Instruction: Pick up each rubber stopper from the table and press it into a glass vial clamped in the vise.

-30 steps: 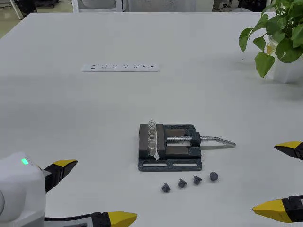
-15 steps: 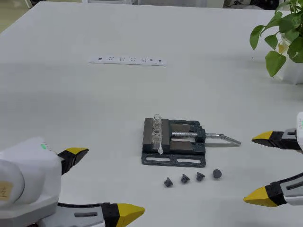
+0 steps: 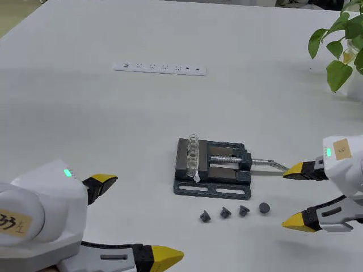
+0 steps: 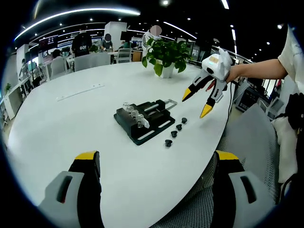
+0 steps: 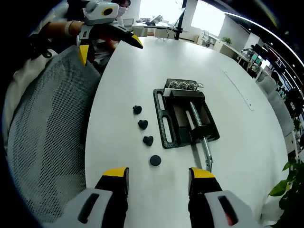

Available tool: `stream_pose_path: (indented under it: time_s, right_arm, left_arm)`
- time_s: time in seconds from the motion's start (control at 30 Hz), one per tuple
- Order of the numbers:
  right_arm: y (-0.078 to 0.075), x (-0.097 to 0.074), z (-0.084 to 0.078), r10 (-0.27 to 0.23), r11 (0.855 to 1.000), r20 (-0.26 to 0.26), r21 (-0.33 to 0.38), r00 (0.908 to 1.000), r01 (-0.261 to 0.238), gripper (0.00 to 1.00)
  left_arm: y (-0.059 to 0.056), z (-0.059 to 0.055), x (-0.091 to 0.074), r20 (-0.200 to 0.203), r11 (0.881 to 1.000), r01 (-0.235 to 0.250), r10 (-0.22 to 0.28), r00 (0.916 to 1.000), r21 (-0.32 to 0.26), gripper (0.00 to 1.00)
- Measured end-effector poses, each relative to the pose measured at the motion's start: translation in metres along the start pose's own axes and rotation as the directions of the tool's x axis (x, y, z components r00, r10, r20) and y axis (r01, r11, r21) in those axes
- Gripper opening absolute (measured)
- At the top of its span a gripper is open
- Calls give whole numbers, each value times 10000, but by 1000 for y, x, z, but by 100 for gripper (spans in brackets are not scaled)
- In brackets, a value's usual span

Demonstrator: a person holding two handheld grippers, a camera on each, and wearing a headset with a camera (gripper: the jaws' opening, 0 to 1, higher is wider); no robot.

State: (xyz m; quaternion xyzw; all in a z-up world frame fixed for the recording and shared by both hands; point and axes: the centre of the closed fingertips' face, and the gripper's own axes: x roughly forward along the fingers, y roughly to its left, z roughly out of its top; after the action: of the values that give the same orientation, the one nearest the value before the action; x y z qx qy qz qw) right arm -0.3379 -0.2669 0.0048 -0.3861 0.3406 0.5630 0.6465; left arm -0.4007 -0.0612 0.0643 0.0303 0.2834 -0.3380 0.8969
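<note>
A dark vise (image 3: pixel 212 177) sits mid-table and clamps a row of clear glass vials (image 3: pixel 193 156). Several grey rubber stoppers (image 3: pixel 225 212) lie in a line on the table just in front of it. My right gripper (image 3: pixel 286 198) is open and empty, to the right of the stoppers and close to the vise handle (image 3: pixel 271 164). My left gripper (image 3: pixel 139 218) hangs open and empty at the near left. In the right gripper view its gripper (image 5: pixel 159 172) frames the nearest stopper (image 5: pixel 155 160), with the vise (image 5: pixel 187 118) beyond. In the left gripper view its gripper (image 4: pixel 156 156) faces the vise (image 4: pixel 145 121).
A white power strip (image 3: pixel 160 68) lies at the far side of the table. A potted plant (image 3: pixel 343 39) stands at the back right. A mesh chair (image 5: pixel 47 128) is beside the table's near edge. People are at desks behind (image 4: pixel 83 42).
My right gripper has come in leftward, closer to the vise handle and the stoppers. The left gripper has edged slightly nearer the vise. The head camera has shifted too.
</note>
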Motion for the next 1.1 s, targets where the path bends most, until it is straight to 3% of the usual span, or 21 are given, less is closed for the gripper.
stream_pose_path:
  time_s: [0.43,0.77,1.1]
  right_arm:
    - [7,20,1,671,9875,-800,-1372,9945,-776,29]
    - [8,30,4,1023,9735,-1165,-1926,9879,-1235,20]
    - [9,30,-2,1077,9666,-1345,-2177,9850,-1354,14]
  left_arm:
    - [1,-10,-1,-62,9998,12,-13,10000,-193,98]
    - [0,-13,-1,-18,9993,-10,10,10000,-376,97]
    - [-5,-15,1,5,9986,-28,28,10000,-524,96]
